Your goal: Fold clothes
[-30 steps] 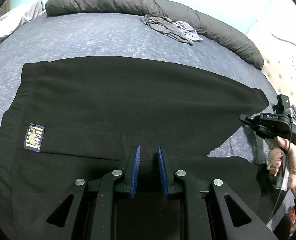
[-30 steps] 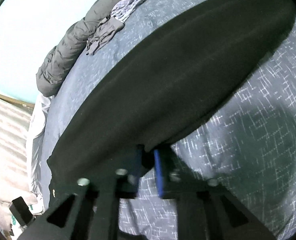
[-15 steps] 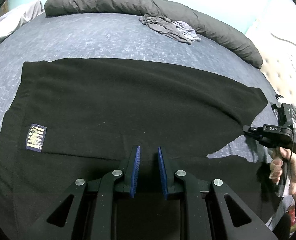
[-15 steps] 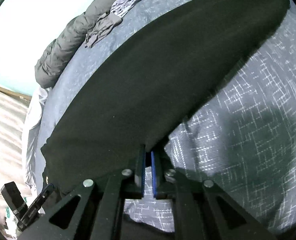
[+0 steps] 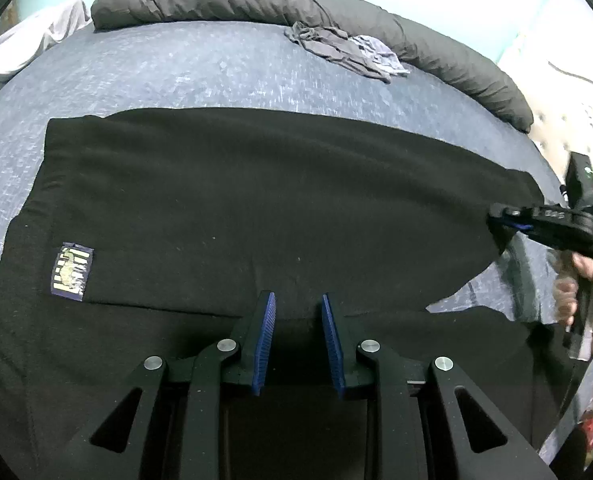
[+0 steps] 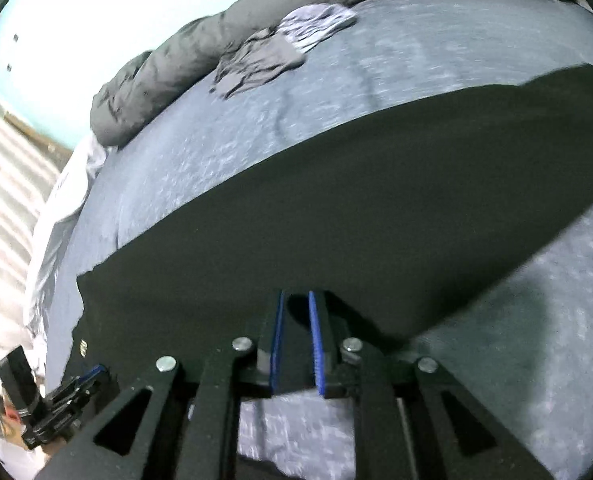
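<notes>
Right gripper shifted, opening; one black garment.

We see 1 black garment spread flat on the blue-grey bedspread, its long body running across the bed from the left toward the right. It looks like dark fleece or knit trousers. A small rectangular label, dark blue with pale yellow marks, sits near its left end. At the right, the cloth splits into 2 parts with a wedge of bedspread showing between them.
</notes>
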{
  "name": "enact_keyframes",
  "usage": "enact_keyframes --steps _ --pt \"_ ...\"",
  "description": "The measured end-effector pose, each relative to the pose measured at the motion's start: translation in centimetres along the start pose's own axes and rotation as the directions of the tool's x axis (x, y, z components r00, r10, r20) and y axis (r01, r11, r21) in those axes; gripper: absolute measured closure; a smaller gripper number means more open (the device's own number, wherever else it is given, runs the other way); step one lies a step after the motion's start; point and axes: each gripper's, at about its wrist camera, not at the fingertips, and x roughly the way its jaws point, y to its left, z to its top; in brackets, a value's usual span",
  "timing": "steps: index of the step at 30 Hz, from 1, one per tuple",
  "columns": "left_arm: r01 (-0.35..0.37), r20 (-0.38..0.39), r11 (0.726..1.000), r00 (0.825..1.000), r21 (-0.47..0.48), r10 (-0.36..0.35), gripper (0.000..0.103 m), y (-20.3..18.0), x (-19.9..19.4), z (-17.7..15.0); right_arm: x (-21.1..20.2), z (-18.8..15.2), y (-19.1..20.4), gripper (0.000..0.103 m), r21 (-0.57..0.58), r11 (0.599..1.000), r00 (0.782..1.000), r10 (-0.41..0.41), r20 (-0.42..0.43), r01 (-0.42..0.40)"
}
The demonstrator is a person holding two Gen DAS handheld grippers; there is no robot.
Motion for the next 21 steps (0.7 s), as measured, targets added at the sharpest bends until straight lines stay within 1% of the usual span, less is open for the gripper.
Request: enact_keyframes --steps 1,4,6,9,12,14,15,16,18,19,21 --pt "-0.001 -0.002 1.0 1.0 0.001 0.001 0.077 0.0 0.1 0.0 0.9 0.0 0.5 0.09 -0.024 1.0 1.0 -0.014 -0.015 0.013" --pt "-0.003 -0.007 1.0 1.0 0.003 0.004 0.077 -0.1 0.3 0.0 2.8 -1.2 0.1 0.09 -0.031 0.999 0.997 -0.044 -0.058 0.042" --pt "-0.005 -0.009 1.0 1.0 0.004 0.005 0.077 -0.1 0.3 0.0 2.8 -1.5 -0.1 0.09 -0.031 0.999 0.999 -0.035 -0.038 0.034" --pt "-0.006 -0.008 1.0 1.0 0.003 0.006 0.077 -0.1 0.2 -0.1 2.8 -1.6 0.0 0.09 -0.041 0.998 0.998 -0.038 -0.043 0.036" --pt "-0.004 -0.007 1.0 1.0 -0.002 0.004 0.077 0.0 -0.1 -0.2 1.6 -1.0 -0.1 0.09 -0.017 1.0 0.999 -0.021 -0.041 0.021" --pt "-0.003 -0.007 1.0 1.0 0.0 0.003 0.077 0.1 -0.2 -0.3 0.0 -1.1 0.2 0.085 -0.062 0.998 0.999 -0.012 -0.037 0.01" --pt "-0.002 -0.006 1.0 1.0 0.001 0.002 0.077 0.1 -0.3 -0.3 -0.9 -1.2 0.3 0.078 -0.086 0.996 0.999 -0.008 -0.036 0.004" --pt "-0.003 -0.006 1.0 1.0 0.001 0.003 0.077 0.1 -0.4 -0.3 -1.6 -1.5 0.4 0.071 -0.115 0.993 0.999 0.008 -0.05 -0.014" --pt "-0.002 -0.005 1.0 1.0 0.006 0.002 0.077 0.1 -0.5 -0.3 -2.8 -2.4 0.5 0.065 -0.172 0.984 0.995 0.042 -0.09 -0.057" --pt "-0.001 -0.005 1.0 1.0 0.009 0.001 0.077 0.1 -0.6 -0.3 -3.3 -3.0 0.4 0.064 -0.197 0.977 0.992 0.057 -0.114 -0.079" --pt "-0.003 -0.005 1.0 1.0 0.014 0.003 0.077 0.1 -0.7 -0.3 -3.9 -4.2 0.4 0.064 -0.248 0.965 0.987 0.043 -0.157 -0.082"
